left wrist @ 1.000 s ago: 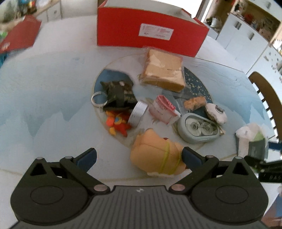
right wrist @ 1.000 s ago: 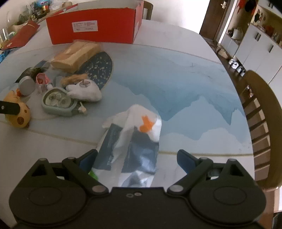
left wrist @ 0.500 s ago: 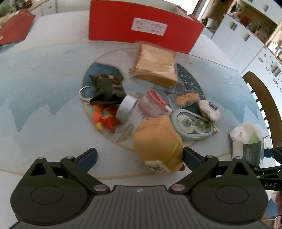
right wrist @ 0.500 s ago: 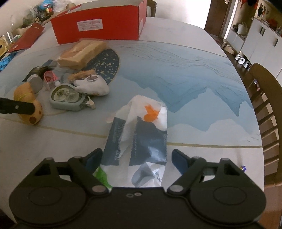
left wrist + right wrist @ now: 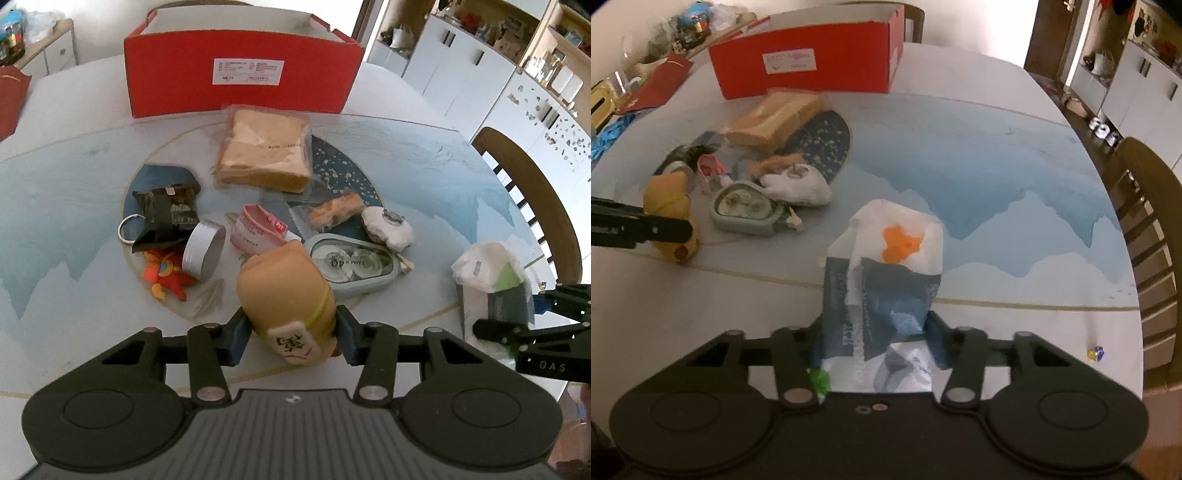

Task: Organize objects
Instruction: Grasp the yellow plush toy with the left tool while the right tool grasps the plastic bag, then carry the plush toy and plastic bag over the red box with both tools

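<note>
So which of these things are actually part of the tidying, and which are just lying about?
Part of the job:
- tan plush toy, left gripper closing on it
- tissue pack, right gripper closing on it
- red box, the likely container
- bagged bread, silver tin, tape dispenser

Just there:
- wooden chair
- white cabinets

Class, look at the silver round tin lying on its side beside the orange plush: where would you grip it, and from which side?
Grip the silver round tin across its flat end faces, coming from above. It lies on its side, so the curved wall could roll between the pads. The black pouch and red toy crowd its left end.
</note>
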`<state>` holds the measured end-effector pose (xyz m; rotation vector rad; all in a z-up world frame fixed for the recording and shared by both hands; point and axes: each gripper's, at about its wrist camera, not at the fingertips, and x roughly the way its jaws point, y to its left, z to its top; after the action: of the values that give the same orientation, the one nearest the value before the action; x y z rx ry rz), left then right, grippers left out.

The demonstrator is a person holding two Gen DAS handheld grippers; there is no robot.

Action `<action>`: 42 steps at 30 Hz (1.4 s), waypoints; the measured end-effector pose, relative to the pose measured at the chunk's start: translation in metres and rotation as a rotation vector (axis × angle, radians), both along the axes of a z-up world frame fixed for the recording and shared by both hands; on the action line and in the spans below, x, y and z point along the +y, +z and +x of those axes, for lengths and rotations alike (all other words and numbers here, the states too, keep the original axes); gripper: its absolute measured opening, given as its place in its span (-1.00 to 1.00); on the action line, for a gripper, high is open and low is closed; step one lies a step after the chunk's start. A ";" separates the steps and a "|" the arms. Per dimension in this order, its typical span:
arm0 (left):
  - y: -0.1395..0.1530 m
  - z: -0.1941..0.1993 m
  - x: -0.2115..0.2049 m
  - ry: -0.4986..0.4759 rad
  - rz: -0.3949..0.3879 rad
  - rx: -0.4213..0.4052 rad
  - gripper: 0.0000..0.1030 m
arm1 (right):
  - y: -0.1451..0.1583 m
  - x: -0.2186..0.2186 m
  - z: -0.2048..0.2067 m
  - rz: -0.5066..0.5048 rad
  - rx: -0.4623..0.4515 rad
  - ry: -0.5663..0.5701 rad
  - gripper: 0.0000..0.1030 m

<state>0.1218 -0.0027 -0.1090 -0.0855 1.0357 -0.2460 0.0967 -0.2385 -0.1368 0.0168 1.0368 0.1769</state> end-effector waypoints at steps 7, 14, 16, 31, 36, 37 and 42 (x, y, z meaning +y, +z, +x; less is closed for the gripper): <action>0.010 -0.003 -0.001 -0.015 -0.025 0.027 -0.09 | 0.029 -0.002 -0.001 0.039 -0.059 0.023 -0.34; 0.038 -0.007 -0.005 -0.046 -0.028 0.012 -0.09 | 0.061 -0.003 0.005 0.051 -0.099 0.069 -0.34; 0.045 -0.006 -0.006 -0.043 -0.026 0.013 -0.10 | 0.069 -0.003 0.008 0.055 -0.102 0.078 -0.34; 0.113 0.033 0.008 -0.089 0.018 -0.072 -0.09 | 0.124 0.025 0.067 0.057 -0.165 0.159 -0.34; 0.129 0.063 0.015 -0.146 0.041 -0.103 -0.09 | 0.140 0.037 0.103 0.058 -0.176 0.161 -0.34; 0.131 0.068 0.016 -0.154 0.045 -0.108 -0.09 | 0.143 0.039 0.110 0.056 -0.180 0.159 -0.34; 0.141 0.100 0.025 -0.194 0.069 -0.130 -0.09 | 0.154 0.049 0.146 0.062 -0.198 0.144 -0.34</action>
<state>0.2218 0.0218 0.0324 0.0927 0.9221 -0.3869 0.2432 -0.1895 0.0176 -0.0187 0.8346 0.3351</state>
